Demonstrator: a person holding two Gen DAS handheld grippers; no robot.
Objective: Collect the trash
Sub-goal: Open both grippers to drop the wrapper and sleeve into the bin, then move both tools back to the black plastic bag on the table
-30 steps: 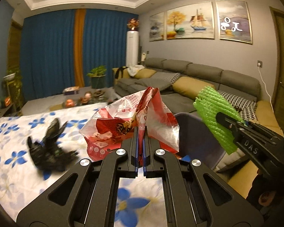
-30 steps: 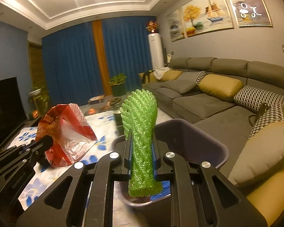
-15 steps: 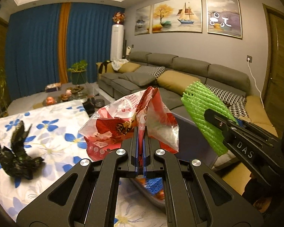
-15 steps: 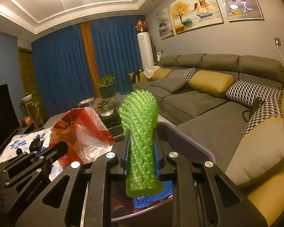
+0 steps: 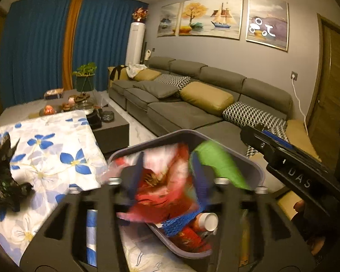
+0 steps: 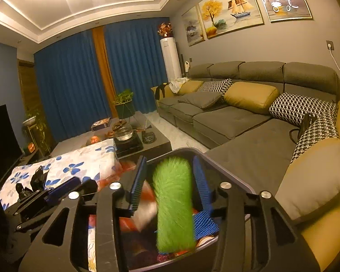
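While blurred, apparently loose: red wrapper (image 5: 163, 185) and green foam net (image 6: 173, 206) inside grey bin (image 5: 256, 170), off table's (image 5: 56, 158) right edge. Left gripper (image 5: 167, 176) and right gripper (image 6: 170, 181) fingers spread wide, gripping nothing.

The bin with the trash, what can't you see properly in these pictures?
- Red wrapper, left wrist view: motion-blurred, print unreadable.
- Green foam net, right wrist view: blurred, so whether it touches the bin is unclear.
- Bin bottom, both views: hidden by trash and each tool.
- Black crumpled thing: cut off by the left edge.
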